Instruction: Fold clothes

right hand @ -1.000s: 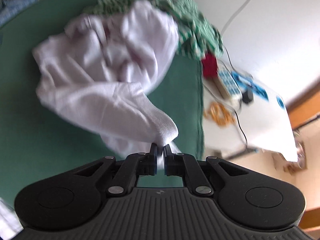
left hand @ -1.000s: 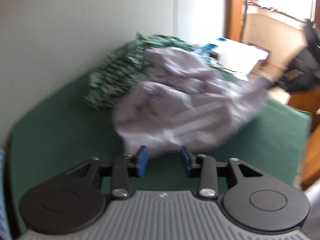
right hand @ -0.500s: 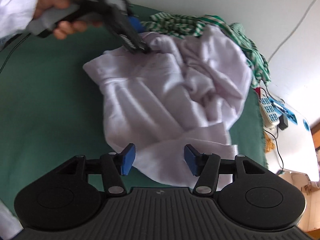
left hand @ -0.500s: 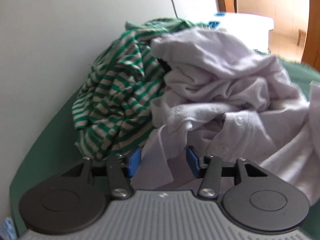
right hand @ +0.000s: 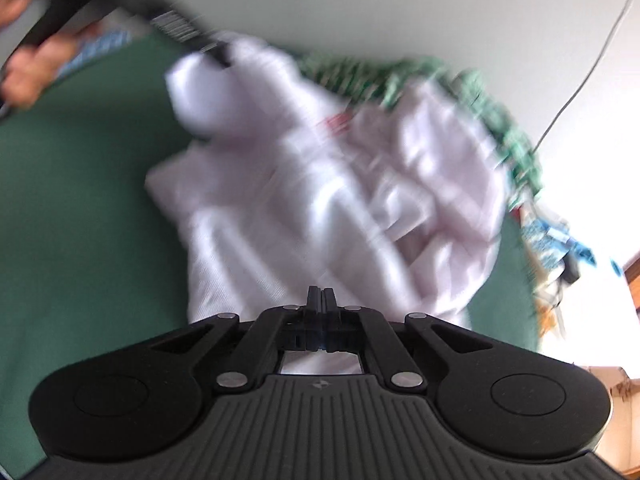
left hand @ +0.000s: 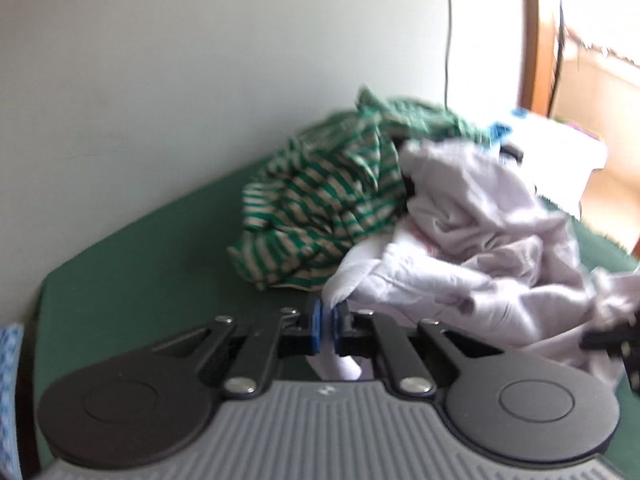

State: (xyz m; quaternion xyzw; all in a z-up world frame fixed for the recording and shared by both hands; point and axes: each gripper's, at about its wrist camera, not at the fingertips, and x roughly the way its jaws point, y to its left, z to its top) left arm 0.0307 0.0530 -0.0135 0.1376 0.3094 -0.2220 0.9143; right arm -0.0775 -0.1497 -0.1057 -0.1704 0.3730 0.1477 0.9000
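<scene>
Shirt (left hand: 472, 248) is lying crumpled on the green worktop (left hand: 132, 276), against a striped top (left hand: 320, 204). Left claw (left hand: 325, 326) is pinching its edge; right claw (right hand: 320, 300) is closing on its hem — both thin bites, likely slipping or dragging the striped top along.

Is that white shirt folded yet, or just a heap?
Still a heap: the white shirt lies crumpled in loose wrinkles on the green table, no flat folds visible.

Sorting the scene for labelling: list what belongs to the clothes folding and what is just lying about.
In the job:
- white shirt
- green striped garment
- left hand-held gripper, shut on the white shirt
- right hand-held gripper, shut on it too

Lying about:
- cable on the wall
- clutter beyond the green cloth
</scene>
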